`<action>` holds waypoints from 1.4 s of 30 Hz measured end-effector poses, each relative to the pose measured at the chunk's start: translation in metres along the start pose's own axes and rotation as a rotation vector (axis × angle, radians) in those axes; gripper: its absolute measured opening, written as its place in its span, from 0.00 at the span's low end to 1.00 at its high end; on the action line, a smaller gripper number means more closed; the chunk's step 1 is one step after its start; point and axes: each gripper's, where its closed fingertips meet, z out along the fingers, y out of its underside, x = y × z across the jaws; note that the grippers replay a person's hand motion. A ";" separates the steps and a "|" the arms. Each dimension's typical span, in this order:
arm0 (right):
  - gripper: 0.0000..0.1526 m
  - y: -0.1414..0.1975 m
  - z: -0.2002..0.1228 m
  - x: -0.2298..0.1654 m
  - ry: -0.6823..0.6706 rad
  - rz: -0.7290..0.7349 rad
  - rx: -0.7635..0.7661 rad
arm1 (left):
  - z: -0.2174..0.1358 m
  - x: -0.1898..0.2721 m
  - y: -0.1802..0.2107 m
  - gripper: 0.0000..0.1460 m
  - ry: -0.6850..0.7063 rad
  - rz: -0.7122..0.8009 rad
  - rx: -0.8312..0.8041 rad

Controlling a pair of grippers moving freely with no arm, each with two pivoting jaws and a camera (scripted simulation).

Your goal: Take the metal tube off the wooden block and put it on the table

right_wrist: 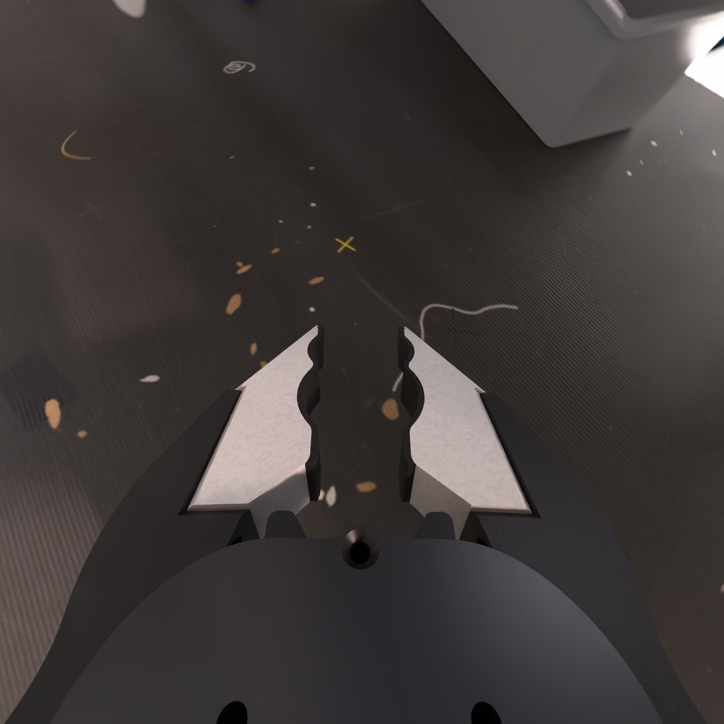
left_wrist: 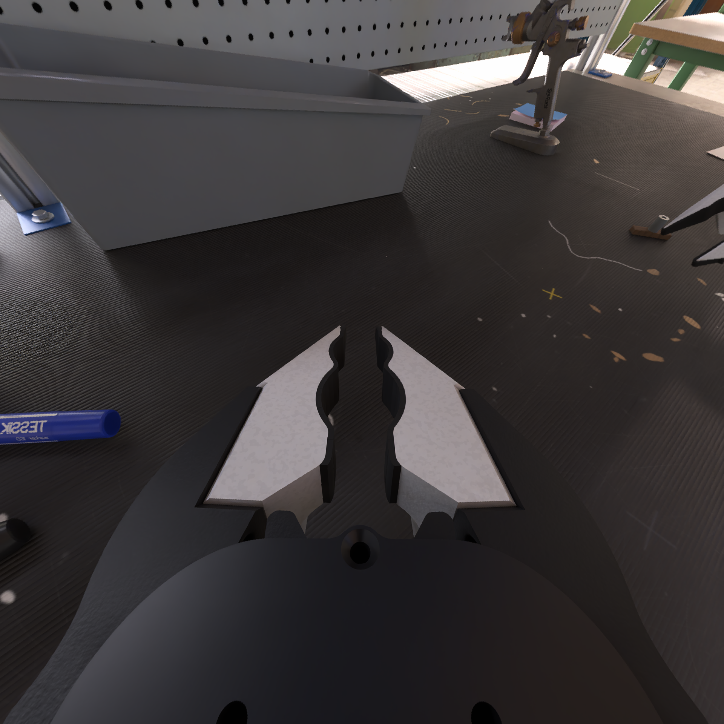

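Note:
In the left wrist view a short metal tube (left_wrist: 660, 224) stands upright on a small wooden block (left_wrist: 645, 233) on the dark table mat (left_wrist: 431, 254), far to the right. My left gripper (left_wrist: 359, 331) hovers low over the mat, well left of the block; its jaws stand a narrow gap apart with nothing between them. My right gripper (left_wrist: 681, 247) enters from the right edge, one fingertip right beside the tube. In the right wrist view my right gripper (right_wrist: 360, 331) is open and empty over the mat; the tube and block do not show there.
A large grey bin (left_wrist: 235, 156) stands at the back left, also in the right wrist view (right_wrist: 568, 78). A blue marker (left_wrist: 66, 425) lies at the left. A spray gun on a stand (left_wrist: 542, 86) is at the back right. A yellow cross (left_wrist: 551, 294) and wood chips (left_wrist: 652, 356) mark the mat.

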 end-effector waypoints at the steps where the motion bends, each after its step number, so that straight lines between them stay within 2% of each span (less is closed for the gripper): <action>1: 0.25 0.001 -0.002 0.003 0.002 0.033 0.001 | 0.000 0.000 0.000 0.10 0.002 -0.001 -0.001; 4: 0.28 -0.009 0.018 -0.031 -0.123 0.056 0.002 | 0.002 0.001 0.003 0.10 0.011 -0.003 -0.012; 7: 0.32 -0.011 0.055 -0.086 -0.275 -0.047 -0.065 | 0.003 0.003 0.004 0.10 0.022 -0.006 -0.016; 9: 0.34 -0.010 0.070 -0.100 -0.289 -0.127 -0.118 | 0.002 0.005 0.003 0.10 0.026 -0.004 -0.014; 13: 0.34 -0.017 0.079 -0.111 -0.312 -0.169 -0.076 | 0.001 0.008 0.000 0.10 0.029 0.010 -0.007; 15: 0.32 -0.015 0.081 -0.109 -0.291 -0.194 -0.097 | 0.002 0.009 0.001 0.10 0.029 0.017 -0.011; 17: 0.23 -0.013 0.079 -0.105 -0.260 -0.216 -0.115 | 0.002 0.010 0.001 0.10 0.031 0.021 -0.012; 20: 0.17 -0.006 0.070 -0.107 -0.270 -0.187 -0.145 | 0.002 0.010 0.001 0.10 0.028 0.030 -0.011; 27: 0.16 0.013 0.043 -0.103 -0.275 -0.151 -0.145 | 0.002 0.010 0.001 0.10 0.022 0.042 -0.009; 30: 0.29 0.010 0.031 -0.078 -0.183 -0.142 -0.132 | 0.003 0.012 0.002 0.10 0.031 0.037 -0.015; 32: 0.29 0.014 0.011 -0.036 -0.051 -0.107 -0.116 | 0.003 0.012 0.002 0.10 0.031 0.039 -0.016; 36: 0.24 0.041 -0.030 0.057 0.262 0.012 -0.171 | 0.003 0.012 0.003 0.10 0.029 0.042 -0.016; 38: 0.23 0.048 -0.034 0.071 0.272 0.056 -0.176 | 0.005 0.012 0.004 0.10 0.035 0.037 -0.021; 42: 0.21 0.051 -0.025 0.076 0.259 0.079 -0.184 | 0.005 0.013 0.005 0.10 0.036 0.042 -0.026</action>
